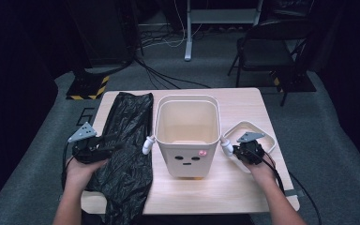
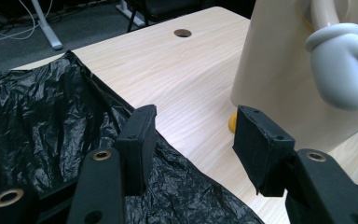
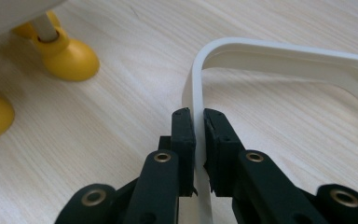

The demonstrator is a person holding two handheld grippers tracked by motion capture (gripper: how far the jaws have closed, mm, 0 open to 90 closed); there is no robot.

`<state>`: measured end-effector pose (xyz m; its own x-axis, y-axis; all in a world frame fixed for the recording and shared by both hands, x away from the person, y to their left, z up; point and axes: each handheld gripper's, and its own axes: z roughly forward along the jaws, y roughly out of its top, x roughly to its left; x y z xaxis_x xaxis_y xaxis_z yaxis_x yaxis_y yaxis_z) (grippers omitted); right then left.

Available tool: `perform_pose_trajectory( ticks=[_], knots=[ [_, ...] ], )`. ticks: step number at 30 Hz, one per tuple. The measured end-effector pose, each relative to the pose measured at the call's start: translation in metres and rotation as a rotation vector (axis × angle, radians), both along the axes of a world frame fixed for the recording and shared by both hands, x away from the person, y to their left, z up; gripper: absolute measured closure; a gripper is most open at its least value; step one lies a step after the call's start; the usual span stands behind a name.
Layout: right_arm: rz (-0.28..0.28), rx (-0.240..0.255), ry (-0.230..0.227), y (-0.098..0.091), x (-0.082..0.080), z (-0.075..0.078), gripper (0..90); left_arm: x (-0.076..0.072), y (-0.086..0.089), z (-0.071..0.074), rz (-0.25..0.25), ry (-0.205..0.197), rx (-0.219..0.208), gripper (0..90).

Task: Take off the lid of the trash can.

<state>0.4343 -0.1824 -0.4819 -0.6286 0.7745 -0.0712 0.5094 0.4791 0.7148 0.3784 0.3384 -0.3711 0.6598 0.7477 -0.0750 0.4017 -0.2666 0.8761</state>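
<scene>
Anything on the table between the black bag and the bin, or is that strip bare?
Bare wood lies between the black bag and the bin in the left gripper view; the bin's grey mitten arm hangs above.

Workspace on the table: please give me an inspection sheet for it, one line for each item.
Surface: pale wooden table with a round hole in its top.
Job's things: cream plastic bin with a face and yellow feet, upright at the middle; white rounded-square plastic frame, flat on the table to the bin's right; crumpled black plastic bag, spread at the left and hanging over the near edge.
Clutter: nothing seen.
Grippers: left claw open above the bag's edge, nothing between its jaws; right claw shut on the frame's rim.
Cables: one trails from each gripper; several lie on the floor behind the table.
Surroundings: grey carpet, black folding chair, white stand leg.
</scene>
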Motion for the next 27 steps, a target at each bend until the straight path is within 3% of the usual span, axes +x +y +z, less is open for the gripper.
perform_pose_trajectory(
  ticks=[9, 14, 21, 27],
  knots=[
    [0.008, -0.007, 0.008, -0.001, 0.0, -0.006, 82.7, 0.001, 0.002, -0.002, 0.009, 0.002, -0.003, 47.2],
    [0.008, -0.022, 0.037, 0.001, 0.0, -0.011, 82.7, 0.002, 0.003, -0.004, 0.019, 0.006, -0.007, 46.6],
    [0.002, -0.023, 0.026, 0.002, -0.002, -0.009, 65.5, 0.005, 0.008, -0.007, 0.041, 0.02, -0.015, 41.9],
    [-0.003, -0.041, -0.006, 0.004, -0.005, -0.004, 60.4, 0.011, 0.013, -0.011, 0.046, 0.032, -0.013, 38.7]
  ],
)
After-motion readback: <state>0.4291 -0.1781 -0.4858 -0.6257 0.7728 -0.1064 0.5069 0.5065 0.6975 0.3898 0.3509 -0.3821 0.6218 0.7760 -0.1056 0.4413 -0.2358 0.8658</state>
